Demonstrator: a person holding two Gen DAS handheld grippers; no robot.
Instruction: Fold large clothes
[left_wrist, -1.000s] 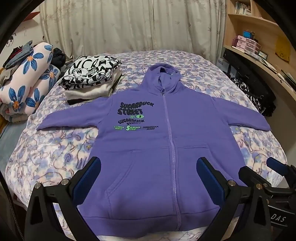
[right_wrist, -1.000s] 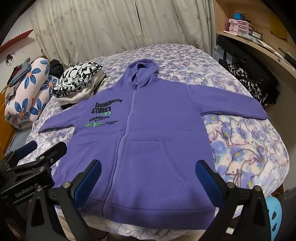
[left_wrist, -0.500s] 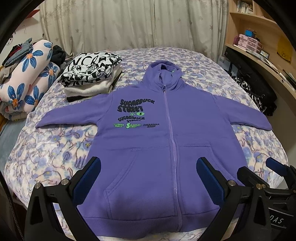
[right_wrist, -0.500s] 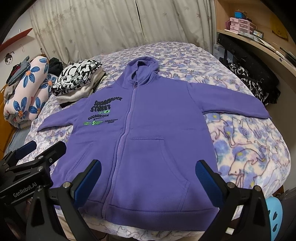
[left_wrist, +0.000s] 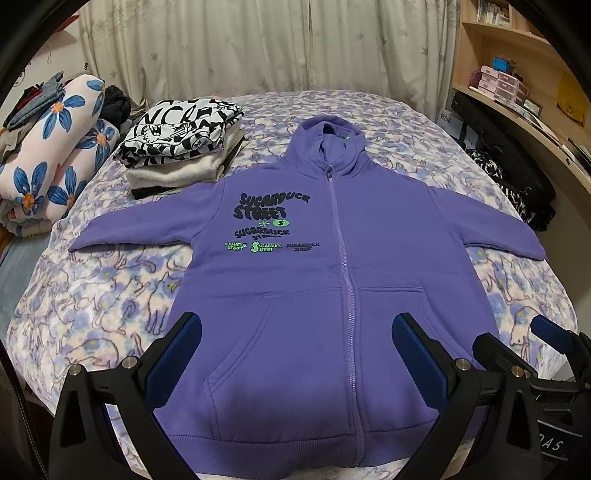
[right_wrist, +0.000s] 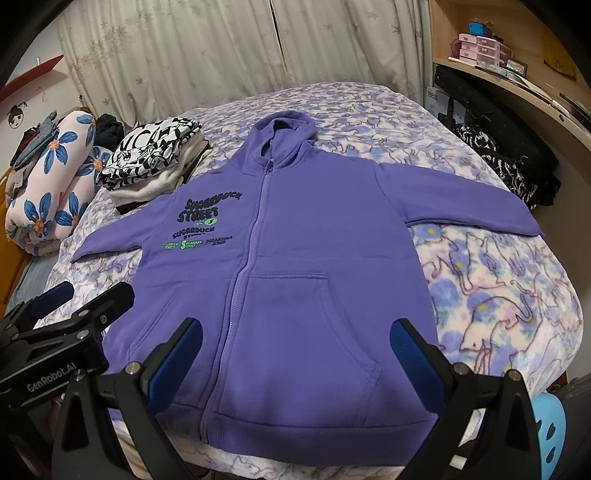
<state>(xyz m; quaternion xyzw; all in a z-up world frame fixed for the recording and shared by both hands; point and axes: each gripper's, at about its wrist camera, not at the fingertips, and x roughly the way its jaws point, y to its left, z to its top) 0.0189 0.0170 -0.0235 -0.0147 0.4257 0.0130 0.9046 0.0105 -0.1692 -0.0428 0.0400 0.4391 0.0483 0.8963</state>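
Purple hoodie (left_wrist: 332, 295) lay flat, front up, zipped, mid-bed (left_wrist: 92, 295), hem at the near edge, chest print reading "SUGARDUCK STREET". Left gripper (left_wrist: 295, 354) and right gripper (right_wrist: 295, 354) were both spread wide, holding nothing; left one's body read "GenRobot.AI". Folded stack (left_wrist: 181, 147) sat toward the bed's far-left corner.

Even, warm indoor light from overhead; no hard shadows on the flat purple zip-up fleece hoodie (left_wrist: 332, 295). Both views sharp at centre. Strong fisheye bowing at edges; black vignette in corners. Pale patterned curtains (right_wrist: 229, 48) closed, no glare. Wooden shelf unit (left_wrist: 517, 92) moderately lit, curved by lens.
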